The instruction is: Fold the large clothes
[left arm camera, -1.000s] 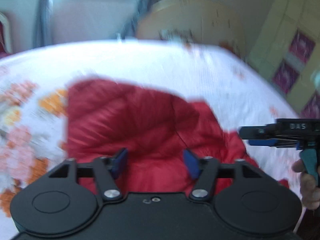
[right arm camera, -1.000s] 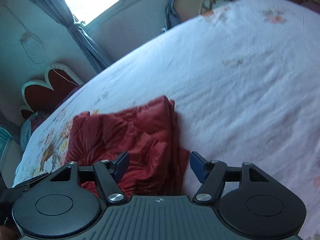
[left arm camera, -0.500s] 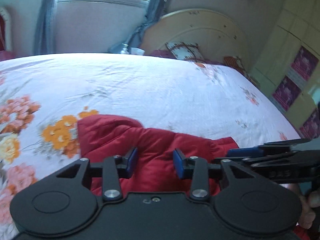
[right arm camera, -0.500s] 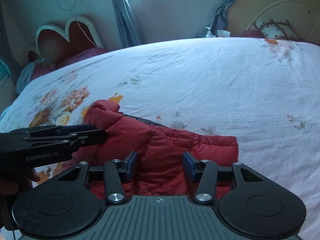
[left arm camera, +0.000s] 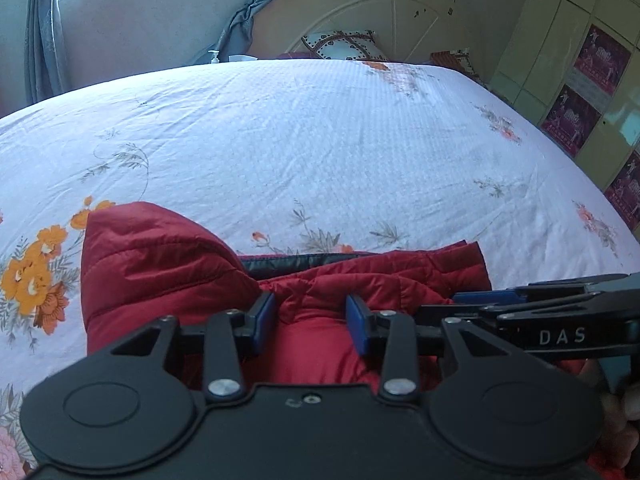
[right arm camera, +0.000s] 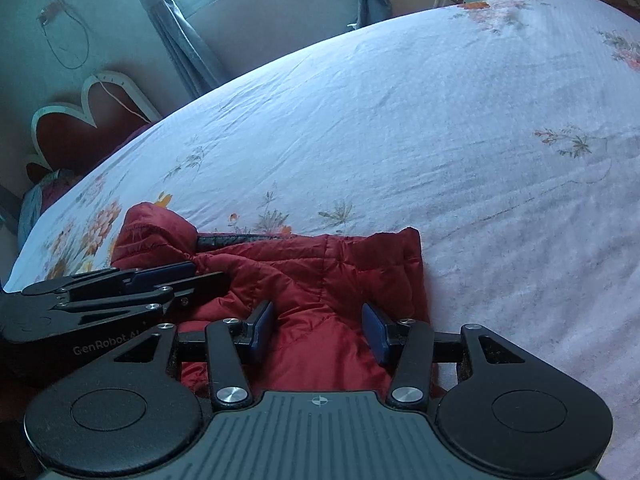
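Observation:
A red quilted jacket (left arm camera: 168, 264) lies folded into a compact bundle on the floral bed sheet (left arm camera: 320, 152), with a dark lining strip along its far edge. It also shows in the right wrist view (right arm camera: 320, 272). My left gripper (left arm camera: 311, 318) hovers open just over the bundle's near side, its blue pads empty. My right gripper (right arm camera: 318, 330) is open too, over the bundle's right half, holding nothing. Each gripper shows in the other's view, side by side: the right one (left arm camera: 532, 300) and the left one (right arm camera: 132, 284).
A cream headboard (left arm camera: 380, 8) with a patterned pillow (left arm camera: 344, 44) stands at the far end. Wardrobe doors with posters (left arm camera: 592, 80) line the right side. A heart-shaped cushion (right arm camera: 92, 120) and curtains (right arm camera: 180, 40) sit beyond the bed's left edge.
Both grippers drew back toward the near edge of the jacket and levelled out. The left jaws narrowed, then widened a little. The jacket stays folded on the sheet.

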`<state>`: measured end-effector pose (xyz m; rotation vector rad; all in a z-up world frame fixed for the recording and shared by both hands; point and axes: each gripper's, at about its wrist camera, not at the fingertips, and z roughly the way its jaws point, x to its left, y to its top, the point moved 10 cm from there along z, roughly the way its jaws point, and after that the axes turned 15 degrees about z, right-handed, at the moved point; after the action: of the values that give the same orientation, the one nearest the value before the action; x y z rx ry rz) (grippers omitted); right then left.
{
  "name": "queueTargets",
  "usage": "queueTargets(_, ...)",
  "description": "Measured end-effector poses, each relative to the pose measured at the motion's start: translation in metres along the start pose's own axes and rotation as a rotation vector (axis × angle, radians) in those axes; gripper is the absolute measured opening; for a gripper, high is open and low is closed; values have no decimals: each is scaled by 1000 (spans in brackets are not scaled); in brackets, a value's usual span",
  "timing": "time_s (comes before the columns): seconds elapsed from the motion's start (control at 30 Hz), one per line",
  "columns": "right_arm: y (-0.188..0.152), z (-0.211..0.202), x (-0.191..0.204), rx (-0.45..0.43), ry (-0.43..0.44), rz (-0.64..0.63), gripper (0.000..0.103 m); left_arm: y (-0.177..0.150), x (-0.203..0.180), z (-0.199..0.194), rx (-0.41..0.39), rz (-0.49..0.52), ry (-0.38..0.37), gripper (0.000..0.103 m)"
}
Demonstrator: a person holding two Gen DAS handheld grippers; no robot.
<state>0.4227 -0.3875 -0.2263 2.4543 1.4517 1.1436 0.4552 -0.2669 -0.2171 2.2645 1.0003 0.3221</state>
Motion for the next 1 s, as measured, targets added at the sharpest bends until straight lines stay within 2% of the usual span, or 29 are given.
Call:
queueTargets(0.2,-2,3,5,-21,-16,-38,48,0,0,-2,10,9,13,37)
queueTargets(0.33,0,1,5,20,-21,-42,48,6,-5,-10,17,57,54,43)
queueTargets(0.4,5,-15,8,4,-18,-13,49,10,-7,-30,-9,55,65,50)
queueTargets(0.5,4,-53,19,-39,45,-43,48,9,-15,-69,-69,62,57,51)
queueTargets(0.7,-45,-91,33,-20,83,-166,48,-30,-32,-133,-118,0,47,51)
queueTargets(0.77,-64,-86,31,-23,52,-240,48,-49,-36,-133,-93,-29,57,51)
queueTargets(0.83,-75,-75,25,-14,41,-247,48,-65,-36,-123,-80,-38,71,52)
queueTargets(0.93,-87,-58,15,-7,33,-267,48,-78,-41,-104,-66,39,121,53)
queueTargets(1.0,-93,-52,14,-19,17,-293,48,-82,-40,-100,-62,37,127,53)
